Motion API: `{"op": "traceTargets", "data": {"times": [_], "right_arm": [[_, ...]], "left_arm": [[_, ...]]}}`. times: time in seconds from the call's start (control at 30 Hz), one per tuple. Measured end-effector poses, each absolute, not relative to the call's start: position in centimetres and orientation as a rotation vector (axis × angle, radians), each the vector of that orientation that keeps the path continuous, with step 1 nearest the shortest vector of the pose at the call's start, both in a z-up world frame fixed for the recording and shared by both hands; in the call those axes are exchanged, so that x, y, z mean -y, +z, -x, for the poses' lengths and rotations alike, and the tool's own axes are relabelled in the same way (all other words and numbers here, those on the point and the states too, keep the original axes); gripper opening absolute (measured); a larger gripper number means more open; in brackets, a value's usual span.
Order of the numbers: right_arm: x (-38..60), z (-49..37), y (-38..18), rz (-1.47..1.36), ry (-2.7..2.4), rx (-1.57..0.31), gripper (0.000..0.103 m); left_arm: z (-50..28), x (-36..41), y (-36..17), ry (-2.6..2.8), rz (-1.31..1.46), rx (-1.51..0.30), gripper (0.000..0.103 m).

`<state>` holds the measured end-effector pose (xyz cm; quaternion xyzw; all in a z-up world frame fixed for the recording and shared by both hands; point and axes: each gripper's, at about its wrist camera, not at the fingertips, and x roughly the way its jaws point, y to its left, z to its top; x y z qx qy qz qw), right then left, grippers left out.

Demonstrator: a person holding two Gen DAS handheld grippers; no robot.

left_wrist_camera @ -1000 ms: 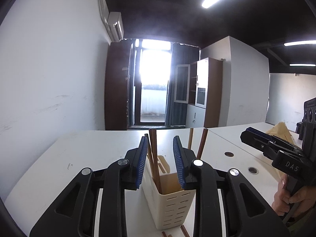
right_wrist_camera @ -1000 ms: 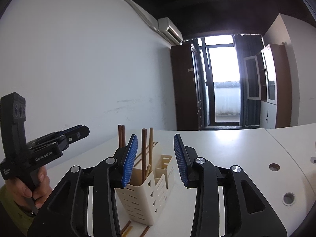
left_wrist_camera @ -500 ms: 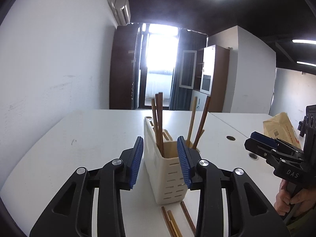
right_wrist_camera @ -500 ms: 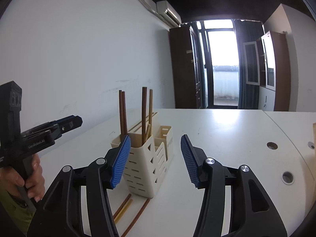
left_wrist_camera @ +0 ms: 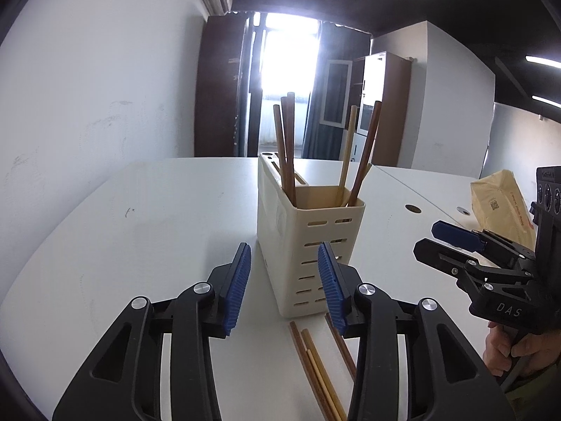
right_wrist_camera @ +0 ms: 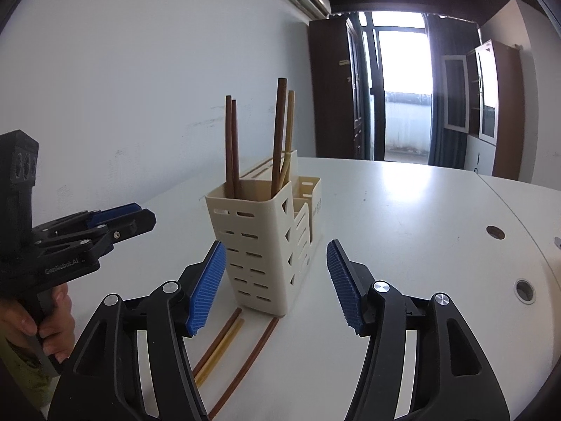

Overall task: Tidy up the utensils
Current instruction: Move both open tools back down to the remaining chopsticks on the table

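A cream slotted utensil holder (left_wrist_camera: 308, 238) (right_wrist_camera: 266, 238) stands on the white table with several brown and tan chopsticks (left_wrist_camera: 287, 147) (right_wrist_camera: 280, 133) upright in it. Three loose chopsticks (left_wrist_camera: 319, 365) (right_wrist_camera: 228, 347) lie flat on the table in front of the holder. My left gripper (left_wrist_camera: 284, 280) hovers above them just short of the holder; its jaws are opening and nothing is between them. My right gripper (right_wrist_camera: 277, 284) hangs beside it, jaws opening wider, also with nothing in them. Each gripper shows at the edge of the other's view, held by a hand.
The white table (left_wrist_camera: 157, 210) reaches to a white wall on the left. A brown paper package (left_wrist_camera: 498, 203) lies at the right. Round cable holes (right_wrist_camera: 494, 232) dot the table's right side. A dark doorway and cabinets stand beyond.
Both grippers have sunk and tipped down toward the table, so the loose chopsticks came into view. Both pairs of jaws have spread wider, the right one more.
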<state>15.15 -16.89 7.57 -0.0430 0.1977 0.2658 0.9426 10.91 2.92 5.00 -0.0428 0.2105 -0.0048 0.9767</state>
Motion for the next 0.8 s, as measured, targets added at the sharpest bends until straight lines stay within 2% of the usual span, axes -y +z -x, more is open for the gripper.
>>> {"op": "traceTargets", "data": {"times": [0.43,0.8], "right_arm": [[15.6,-15.8,3.7,0.138,0.521,-0.538,0.061],[13.8,-18.4,-1.1,0.199,0.492,-0.750,0.061]], "left_arm": [[-10.7,-3.6,3.0,0.007,0.077,-0.502,0.045],[-12.5,-3.6,0.9,0.006,0.067,-0.595,0.045]]}}
